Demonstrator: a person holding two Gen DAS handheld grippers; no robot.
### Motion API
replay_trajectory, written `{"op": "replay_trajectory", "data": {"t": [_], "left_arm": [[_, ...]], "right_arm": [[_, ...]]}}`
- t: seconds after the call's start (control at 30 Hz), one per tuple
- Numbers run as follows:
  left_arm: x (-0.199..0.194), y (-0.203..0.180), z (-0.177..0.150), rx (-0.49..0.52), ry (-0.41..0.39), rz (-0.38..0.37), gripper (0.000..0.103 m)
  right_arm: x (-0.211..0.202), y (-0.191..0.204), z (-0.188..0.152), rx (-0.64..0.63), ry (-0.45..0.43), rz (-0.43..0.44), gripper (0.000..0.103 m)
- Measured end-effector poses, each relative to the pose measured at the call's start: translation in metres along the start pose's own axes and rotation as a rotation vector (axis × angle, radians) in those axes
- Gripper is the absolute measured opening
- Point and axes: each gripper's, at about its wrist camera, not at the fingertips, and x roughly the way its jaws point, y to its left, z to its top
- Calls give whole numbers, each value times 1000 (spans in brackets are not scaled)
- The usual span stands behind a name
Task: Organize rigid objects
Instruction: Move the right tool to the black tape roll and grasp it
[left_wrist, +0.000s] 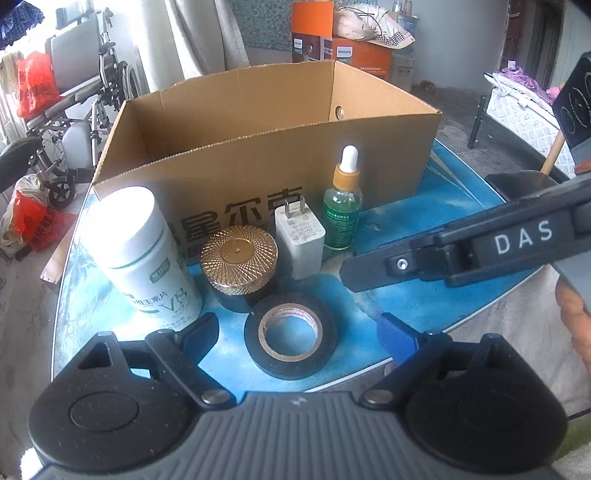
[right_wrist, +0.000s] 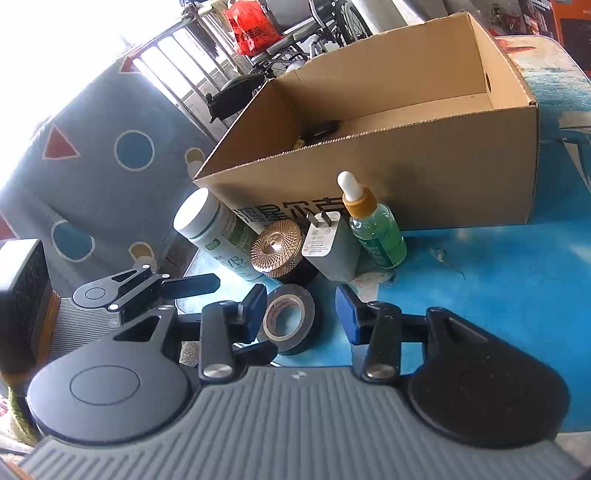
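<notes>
On the blue table (left_wrist: 443, 206) a row of small items stands in front of the cardboard box (left_wrist: 280, 122), which sits toward twelve o'clock in the left wrist view. From left to right the row is: a white vitamin bottle (left_wrist: 142, 251), a gold-lidded jar (left_wrist: 239, 258), a white charger plug (left_wrist: 299, 240) and a green dropper bottle (left_wrist: 343, 206). The roll of black tape (left_wrist: 290, 334) lies flat nearer the cameras, at six o'clock from the jar.

The left gripper (left_wrist: 297, 332) has its fingers spread wide on either side of the tape and holds nothing. The right gripper (right_wrist: 301, 310) is likewise wide open and empty, with the tape just ahead of it; its finger crosses the left view at about three o'clock.

The chief risk seems to be crowding. Both grippers point at the same roll and could collide. The tall vitamin bottle and dropper bottle stand close by and look easy to tip with a stray finger. The flat roll may also slide rather than lift.
</notes>
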Motion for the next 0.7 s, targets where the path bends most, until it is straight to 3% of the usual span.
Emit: {"op": "replay_trajectory", "data": {"t": [0.33,0.4,0.7], "left_arm": [[27,3,-9,-14,64,18,73],[29,6,-12,-13,70,22,70],[33,5,-13,-6,46,20,70]], "right_arm": [[44,21,-1,-120,59,-67,36],[50,22,0,-139,69,-84,30],[63,20,-1,-150,93,-90,22]]}}
